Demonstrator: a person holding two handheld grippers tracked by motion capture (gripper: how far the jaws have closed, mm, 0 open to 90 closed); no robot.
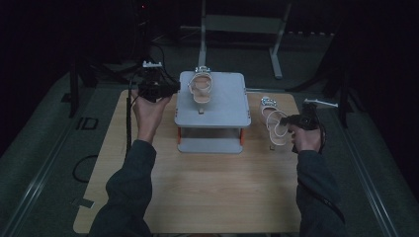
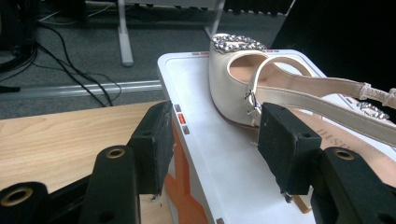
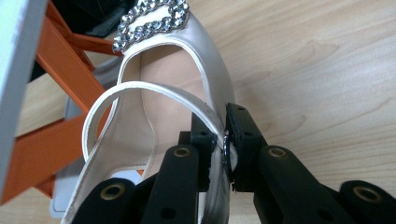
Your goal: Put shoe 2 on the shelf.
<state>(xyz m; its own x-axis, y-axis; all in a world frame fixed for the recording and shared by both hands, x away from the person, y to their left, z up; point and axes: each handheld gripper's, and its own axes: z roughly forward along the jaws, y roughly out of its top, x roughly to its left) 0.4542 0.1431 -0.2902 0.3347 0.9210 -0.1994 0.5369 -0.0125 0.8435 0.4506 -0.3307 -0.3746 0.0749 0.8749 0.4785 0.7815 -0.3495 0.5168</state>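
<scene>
Clamping the slingback strap of a cream satin heeled sandal with a rhinestone buckle [image 3: 154, 107], the right gripper [image 3: 223, 140] pins it between its jaws. Ahead of the released left gripper [image 2: 212, 140], a matching sandal [image 2: 280, 93] lies on the grey two-tier stand [image 2: 187, 74]; its insole lettering is unreadable.

A stand [image 1: 212, 116] sits mid-desk [image 1: 197, 192] with one shoe [image 1: 201, 89] on top; a second shoe [image 1: 272, 121] lies on the desk to its right.
</scene>
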